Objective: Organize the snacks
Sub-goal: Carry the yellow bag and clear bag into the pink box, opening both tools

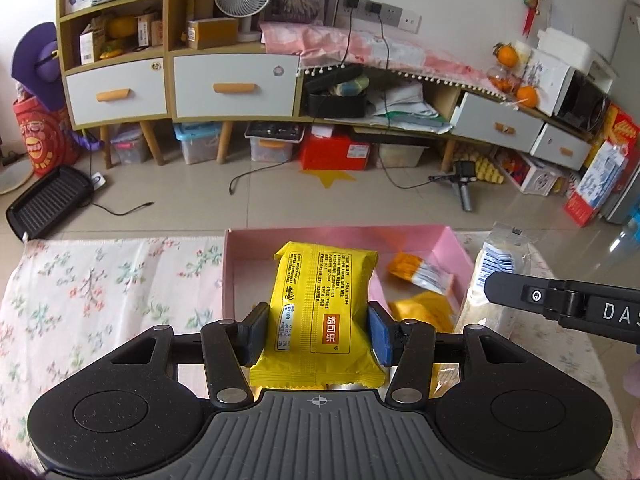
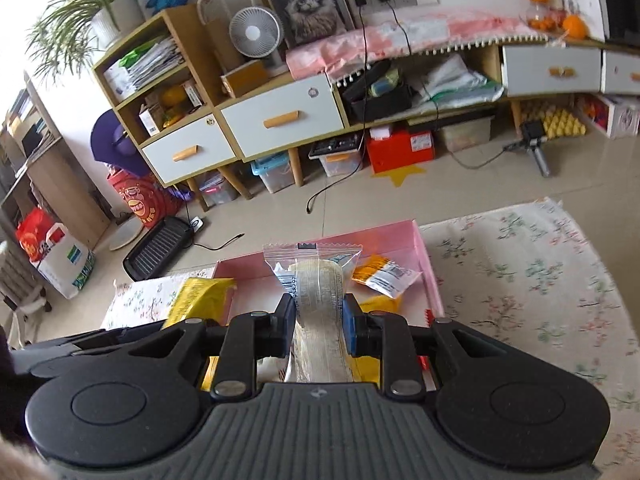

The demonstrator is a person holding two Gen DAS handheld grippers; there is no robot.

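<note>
Holding a puffy yellow plastic snack bag (image 1: pixel 320 312) by its two long sides, the left hand-held gripper (image 1: pixel 318 334) hangs over the near edge of the open pink cardboard box (image 1: pixel 460 256) on the desk with the flowery cloth (image 1: pixel 100 280). The right hand-held gripper (image 2: pixel 318 326) is squeezed narrow on a clear plastic pack of pale round wafers (image 2: pixel 316 292), also above the box. Two small orange and white packets (image 2: pixel 384 274) already lie inside. Both bags look light and soft. They are shiny, so they may slip, and the wafers could crack if pinched hard. Holding each bag across its middle looks best.
</note>
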